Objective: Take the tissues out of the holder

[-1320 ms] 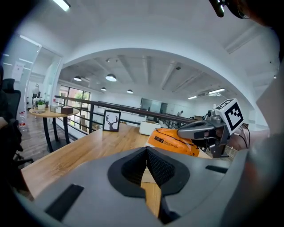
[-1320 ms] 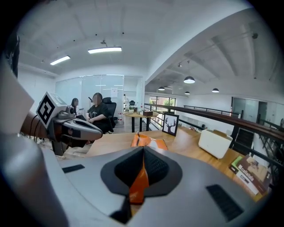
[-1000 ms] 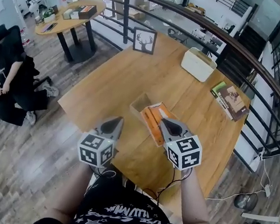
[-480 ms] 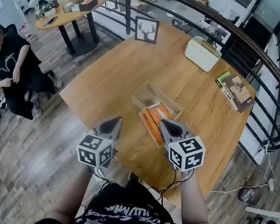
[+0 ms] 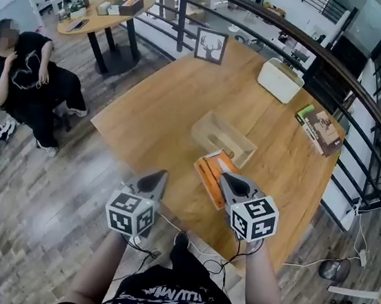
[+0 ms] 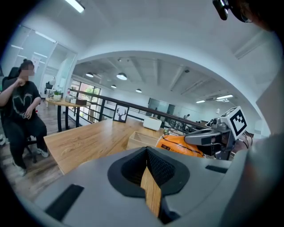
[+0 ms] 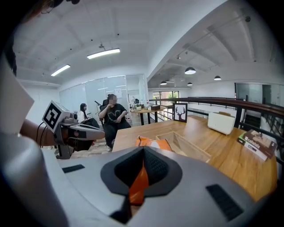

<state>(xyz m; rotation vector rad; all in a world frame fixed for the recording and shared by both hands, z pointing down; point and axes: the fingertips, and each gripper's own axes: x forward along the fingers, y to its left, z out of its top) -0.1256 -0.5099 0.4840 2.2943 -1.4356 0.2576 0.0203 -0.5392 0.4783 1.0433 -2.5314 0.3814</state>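
Observation:
An orange tissue pack (image 5: 213, 173) lies slanted on the wooden table (image 5: 161, 109), just outside the open wooden holder (image 5: 223, 138) and near the front edge. My right gripper (image 5: 232, 182) is shut with its tips on the pack's near end; in the right gripper view orange film (image 7: 138, 184) fills the slit between the jaws. In the left gripper view the pack (image 6: 177, 145) sits at the tip of the right gripper (image 6: 195, 138). My left gripper (image 5: 158, 178) hangs shut and empty off the table's front corner, left of the pack.
A white box (image 5: 281, 80), a framed deer picture (image 5: 210, 47) and books (image 5: 319, 126) stand at the table's far side. A dark railing (image 5: 364, 101) curves behind. A person sits at the left (image 5: 22, 84), near a round table (image 5: 104, 11).
Both grippers have drawn back toward me and slightly down. The orange pack has come along with the right gripper and now lies clear of the holder.

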